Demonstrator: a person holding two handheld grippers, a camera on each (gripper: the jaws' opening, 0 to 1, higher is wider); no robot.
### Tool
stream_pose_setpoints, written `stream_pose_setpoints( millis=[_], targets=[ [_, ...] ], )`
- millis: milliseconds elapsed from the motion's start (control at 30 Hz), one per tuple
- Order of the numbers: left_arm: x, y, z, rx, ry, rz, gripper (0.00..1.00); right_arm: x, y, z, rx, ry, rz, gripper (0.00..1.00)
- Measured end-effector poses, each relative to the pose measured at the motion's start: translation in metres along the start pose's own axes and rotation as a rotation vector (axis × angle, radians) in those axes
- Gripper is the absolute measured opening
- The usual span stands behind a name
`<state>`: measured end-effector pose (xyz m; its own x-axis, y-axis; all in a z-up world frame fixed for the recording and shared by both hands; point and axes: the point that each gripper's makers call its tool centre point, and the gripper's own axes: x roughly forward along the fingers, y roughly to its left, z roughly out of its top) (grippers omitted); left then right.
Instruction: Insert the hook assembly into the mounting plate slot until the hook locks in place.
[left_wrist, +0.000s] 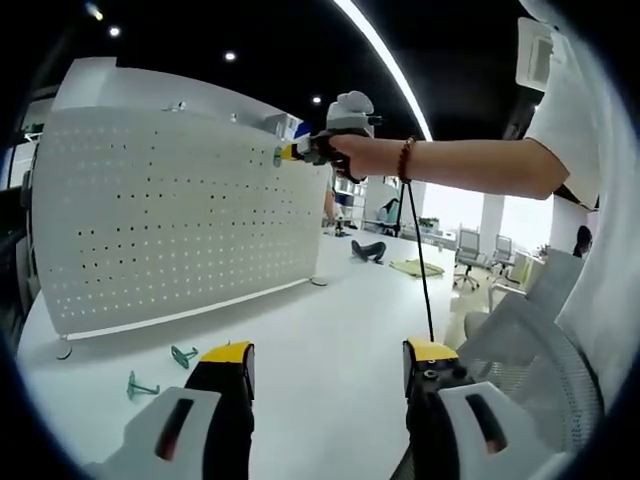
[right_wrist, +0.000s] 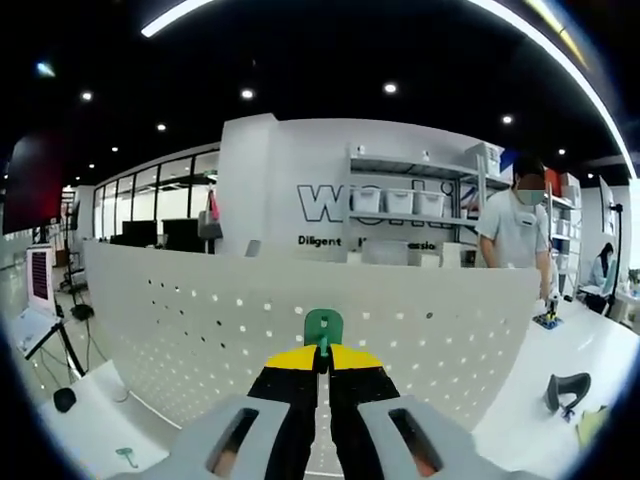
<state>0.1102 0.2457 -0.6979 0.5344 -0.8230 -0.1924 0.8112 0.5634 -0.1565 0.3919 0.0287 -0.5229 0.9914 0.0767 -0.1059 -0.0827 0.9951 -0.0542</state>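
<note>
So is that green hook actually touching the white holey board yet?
Cannot tell. In the right gripper view the green hook overlaps the pegboard, with no visible contact or gap.

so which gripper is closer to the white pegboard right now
Right. The right gripper is up at the pegboard, holding a green hook against its face. The left gripper is open, low over the table, well back from it.
</note>
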Motion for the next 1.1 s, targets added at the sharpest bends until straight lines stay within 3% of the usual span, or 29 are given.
stream_pose_setpoints(
  millis=[400,600,967,1100],
  targets=[
    [-0.003,0.007,0.001,-0.006,0.000,0.021,0.62,0.018,-0.011,0.001,0.022,0.006,-0.012,0.01],
    [-0.003,0.009,0.001,-0.009,0.001,0.024,0.63,0.022,-0.007,-0.004,0.030,0.016,-0.002,0.01],
    [-0.003,0.011,-0.003,-0.017,0.010,0.032,0.64,0.019,-0.006,-0.010,0.027,0.025,-0.016,0.01],
    [-0.002,0.010,-0.003,-0.017,0.011,0.029,0.64,0.019,-0.005,-0.010,-0.013,0.026,-0.019,0.02]
  ],
)
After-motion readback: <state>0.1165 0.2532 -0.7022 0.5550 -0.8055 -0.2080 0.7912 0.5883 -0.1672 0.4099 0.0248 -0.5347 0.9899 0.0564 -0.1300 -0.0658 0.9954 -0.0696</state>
